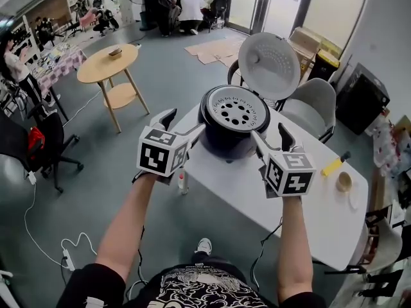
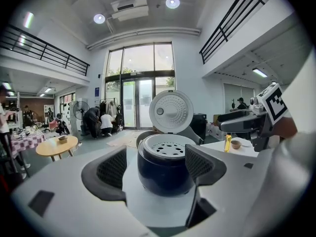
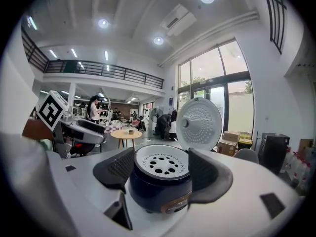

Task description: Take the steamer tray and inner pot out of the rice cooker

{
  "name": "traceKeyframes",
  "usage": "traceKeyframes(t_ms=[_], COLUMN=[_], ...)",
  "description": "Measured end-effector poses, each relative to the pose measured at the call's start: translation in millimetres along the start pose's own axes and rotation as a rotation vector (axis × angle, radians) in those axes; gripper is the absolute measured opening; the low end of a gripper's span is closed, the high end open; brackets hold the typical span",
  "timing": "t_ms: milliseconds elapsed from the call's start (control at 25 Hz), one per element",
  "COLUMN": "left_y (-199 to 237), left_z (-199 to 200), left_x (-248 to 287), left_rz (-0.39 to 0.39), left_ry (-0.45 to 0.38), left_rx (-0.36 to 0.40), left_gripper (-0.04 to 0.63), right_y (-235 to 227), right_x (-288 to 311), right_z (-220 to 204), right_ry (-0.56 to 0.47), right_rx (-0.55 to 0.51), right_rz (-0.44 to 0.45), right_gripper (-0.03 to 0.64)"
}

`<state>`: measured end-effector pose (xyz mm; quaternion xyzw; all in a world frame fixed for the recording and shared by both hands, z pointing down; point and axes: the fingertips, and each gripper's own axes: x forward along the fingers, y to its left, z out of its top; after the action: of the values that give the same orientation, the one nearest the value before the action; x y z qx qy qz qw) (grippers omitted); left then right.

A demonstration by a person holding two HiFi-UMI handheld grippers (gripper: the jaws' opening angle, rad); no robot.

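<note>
left gripper [image 1: 186, 120] and right gripper [image 1: 268, 132] gape empty by 1 rice cooker [image 1: 225, 143] holding 1 steamer tray [image 1: 234, 113].

The white worktop [image 1: 257, 217] carries a dark rice cooker [image 1: 221, 140] near its far-left corner, with the lid standing open. Well apart from it, toward the right edge, lie a yellow item [image 1: 333, 166] and, just beside that, a small tan bowl [image 1: 345, 181].
</note>
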<state>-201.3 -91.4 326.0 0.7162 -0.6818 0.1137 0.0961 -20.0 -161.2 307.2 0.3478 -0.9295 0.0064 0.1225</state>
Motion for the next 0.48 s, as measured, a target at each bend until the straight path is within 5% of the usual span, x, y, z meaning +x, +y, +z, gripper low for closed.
traceKeyframes(t_ms=[480], left_y=[14.3], left_z=[18.7], left_x=[118.5], left_rz=[0.001], left_ry=[0.025], left_rx=[0.029], left_gripper=[0.360], right_y=[-71.3], right_x=[92.7], right_z=[-11.1], right_ry=[0.014], right_rx=[0.016], right_rz=[0.045], right_gripper=[0.342])
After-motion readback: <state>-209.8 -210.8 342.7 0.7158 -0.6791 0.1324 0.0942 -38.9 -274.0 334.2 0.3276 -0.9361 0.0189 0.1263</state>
